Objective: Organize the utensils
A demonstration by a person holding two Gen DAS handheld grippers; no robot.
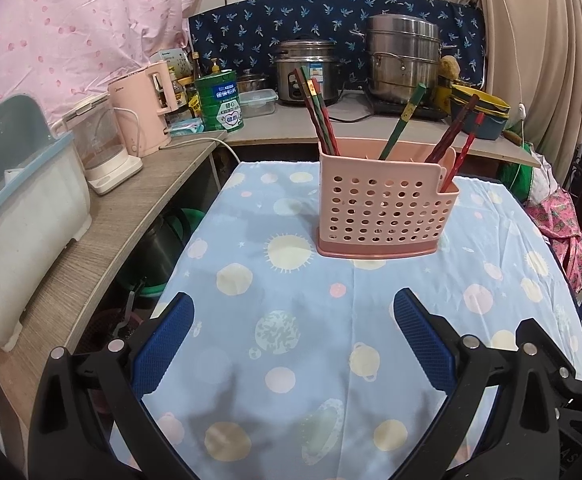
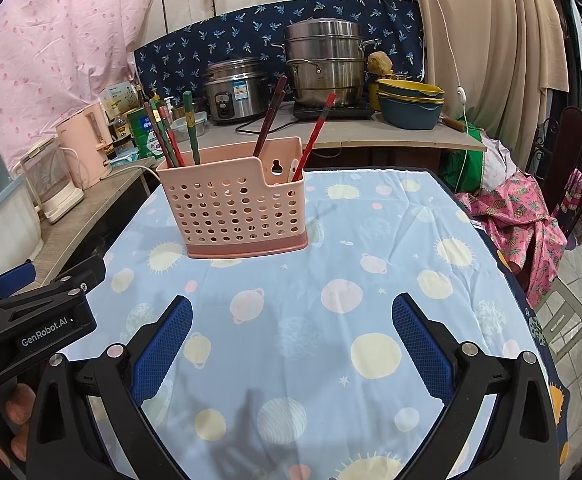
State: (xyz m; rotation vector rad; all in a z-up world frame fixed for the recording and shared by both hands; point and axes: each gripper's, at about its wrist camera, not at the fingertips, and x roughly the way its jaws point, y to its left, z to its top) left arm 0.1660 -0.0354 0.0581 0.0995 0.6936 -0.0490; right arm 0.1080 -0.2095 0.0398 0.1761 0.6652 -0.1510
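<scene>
A pink perforated utensil holder (image 1: pixel 383 208) stands upright on the blue planet-print tablecloth (image 1: pixel 291 320); it also shows in the right wrist view (image 2: pixel 235 212). Several red, brown and green chopsticks (image 1: pixel 323 112) stand in it, leaning apart, seen too in the right wrist view (image 2: pixel 171 136). My left gripper (image 1: pixel 293 316) is open and empty, well short of the holder. My right gripper (image 2: pixel 291 316) is open and empty over the cloth. The left gripper's body (image 2: pixel 31 312) shows at the right view's left edge.
A wooden side counter (image 1: pixel 103 240) on the left carries a white dish rack (image 1: pixel 19 232), a glass kettle (image 1: pixel 99 148) and a pink kettle (image 1: pixel 143 108). A back shelf holds a rice cooker (image 2: pixel 235 92), steel steamer pots (image 2: pixel 327 68) and stacked bowls (image 2: pixel 411 104). Pink clothes (image 2: pixel 519 220) lie right.
</scene>
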